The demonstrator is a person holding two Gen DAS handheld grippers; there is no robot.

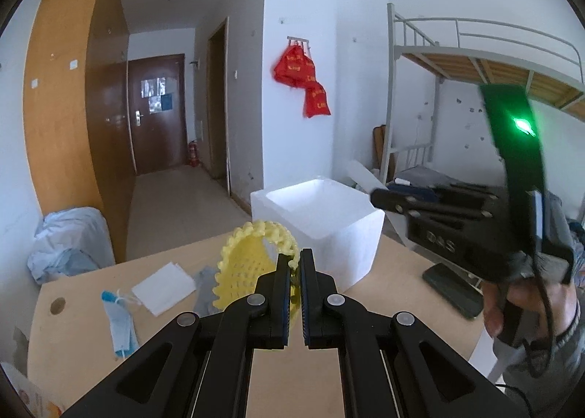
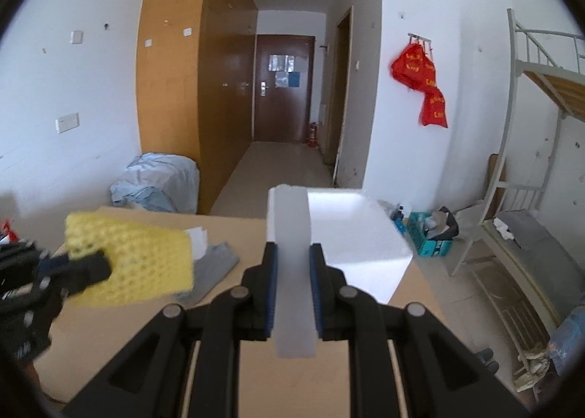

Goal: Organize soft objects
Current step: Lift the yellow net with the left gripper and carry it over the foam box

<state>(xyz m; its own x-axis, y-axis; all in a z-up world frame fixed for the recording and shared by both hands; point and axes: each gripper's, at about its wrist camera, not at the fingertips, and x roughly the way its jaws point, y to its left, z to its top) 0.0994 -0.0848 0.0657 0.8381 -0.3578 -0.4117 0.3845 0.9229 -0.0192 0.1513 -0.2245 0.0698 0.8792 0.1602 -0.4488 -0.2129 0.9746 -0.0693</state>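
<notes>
Since both loads hang above the desk [image 1: 398, 253], the left gripper [image 1: 295, 264] pinching the yellow foam net [image 1: 245, 264] sits just left of the white foam box [image 1: 351, 235], while the right gripper [image 2: 294, 264], clamped on an upright white foam strip [image 2: 292, 272], points straight at it, seemingly nearer.

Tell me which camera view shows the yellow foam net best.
The left wrist view: the yellow foam net sits sharp and central, clamped in the left gripper, its open ring and mesh clear. The right wrist view shows it only blurred at the left, side-on.
</notes>
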